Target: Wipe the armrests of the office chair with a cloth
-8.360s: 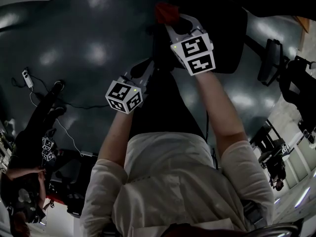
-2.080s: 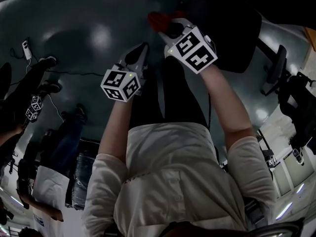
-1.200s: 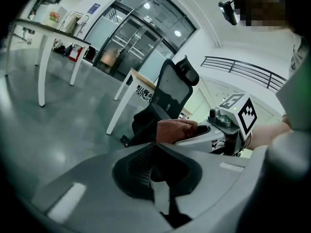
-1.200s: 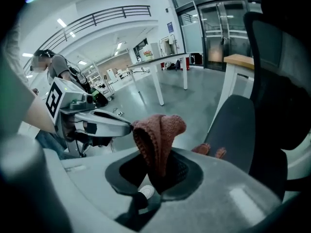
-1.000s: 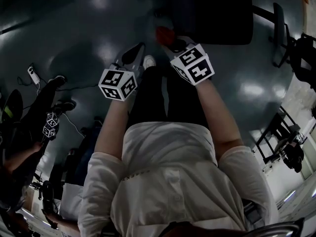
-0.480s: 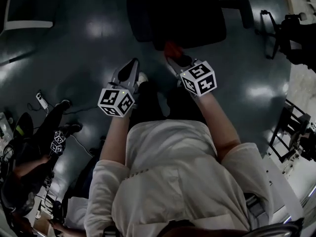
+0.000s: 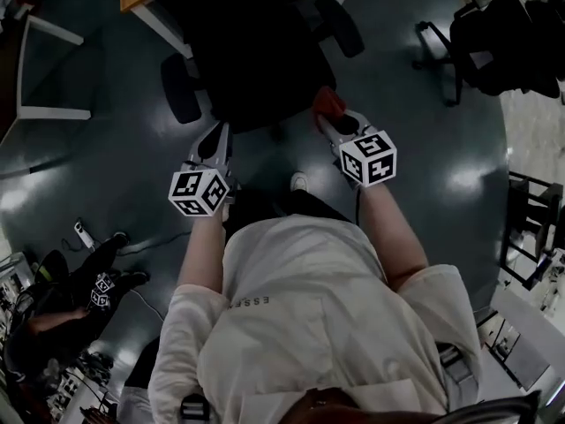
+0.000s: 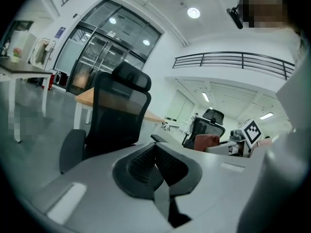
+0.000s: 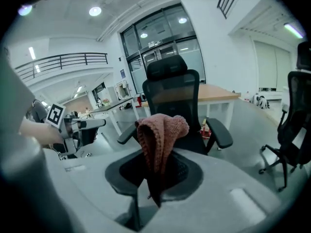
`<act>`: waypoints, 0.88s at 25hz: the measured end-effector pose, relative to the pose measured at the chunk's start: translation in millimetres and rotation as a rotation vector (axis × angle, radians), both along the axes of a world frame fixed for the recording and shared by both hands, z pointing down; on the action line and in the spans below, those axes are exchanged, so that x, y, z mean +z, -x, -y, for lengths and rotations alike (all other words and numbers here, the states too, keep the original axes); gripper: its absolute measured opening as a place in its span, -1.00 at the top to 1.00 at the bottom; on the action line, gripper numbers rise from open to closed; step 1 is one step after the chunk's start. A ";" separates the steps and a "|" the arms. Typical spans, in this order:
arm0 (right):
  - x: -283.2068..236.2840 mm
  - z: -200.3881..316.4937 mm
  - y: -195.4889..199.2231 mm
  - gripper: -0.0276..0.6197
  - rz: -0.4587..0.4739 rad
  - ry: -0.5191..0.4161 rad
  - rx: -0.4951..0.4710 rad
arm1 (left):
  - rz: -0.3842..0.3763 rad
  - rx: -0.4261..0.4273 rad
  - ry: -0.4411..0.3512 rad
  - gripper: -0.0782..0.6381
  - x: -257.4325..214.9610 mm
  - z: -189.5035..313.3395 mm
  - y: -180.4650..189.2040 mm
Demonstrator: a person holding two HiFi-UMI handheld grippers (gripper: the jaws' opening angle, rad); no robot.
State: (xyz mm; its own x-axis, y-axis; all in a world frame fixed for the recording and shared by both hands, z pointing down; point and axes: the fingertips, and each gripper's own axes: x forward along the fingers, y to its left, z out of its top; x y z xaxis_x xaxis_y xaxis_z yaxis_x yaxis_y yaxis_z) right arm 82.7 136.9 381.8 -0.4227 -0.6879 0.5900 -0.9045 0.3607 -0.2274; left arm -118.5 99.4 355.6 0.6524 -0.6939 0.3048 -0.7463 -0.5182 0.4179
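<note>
The red cloth (image 9: 163, 130) is pinched tight in the right gripper (image 7: 335, 122), just near the black office chair (image 7: 256, 51) (armrests (image 7: 340, 26) stick out both sides). The left gripper (image 8: 160, 169), further left, is closed on nothing.

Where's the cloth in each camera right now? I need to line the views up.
Head view: cloth upper centre, at the tip of the right gripper.
Left gripper view: small reddish patch right of centre, by the right gripper.
Right gripper view: dead centre, clamped in the jaws.
Shared landmark: the black office chair, ahead in all three.
</note>
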 end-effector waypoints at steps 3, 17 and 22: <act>-5.6 -14.8 -37.3 0.76 -0.055 -0.023 -0.002 | 0.009 0.009 -0.024 0.74 -6.6 -0.8 -36.4; 44.4 -37.1 -187.3 0.76 -0.079 0.076 0.122 | 0.153 0.254 -0.056 0.74 33.7 9.8 -215.5; 52.9 26.1 -235.8 0.76 -0.208 0.084 0.031 | 0.108 0.222 -0.003 0.74 54.3 73.9 -272.0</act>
State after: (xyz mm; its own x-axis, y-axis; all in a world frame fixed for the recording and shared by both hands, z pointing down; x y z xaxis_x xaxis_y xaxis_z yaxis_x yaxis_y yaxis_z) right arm 318.6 110.8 434.7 -0.2656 -0.6435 0.7179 -0.9455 0.3195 -0.0634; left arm 153.5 25.5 409.8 0.7525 -0.5384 0.3793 -0.6545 -0.6756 0.3395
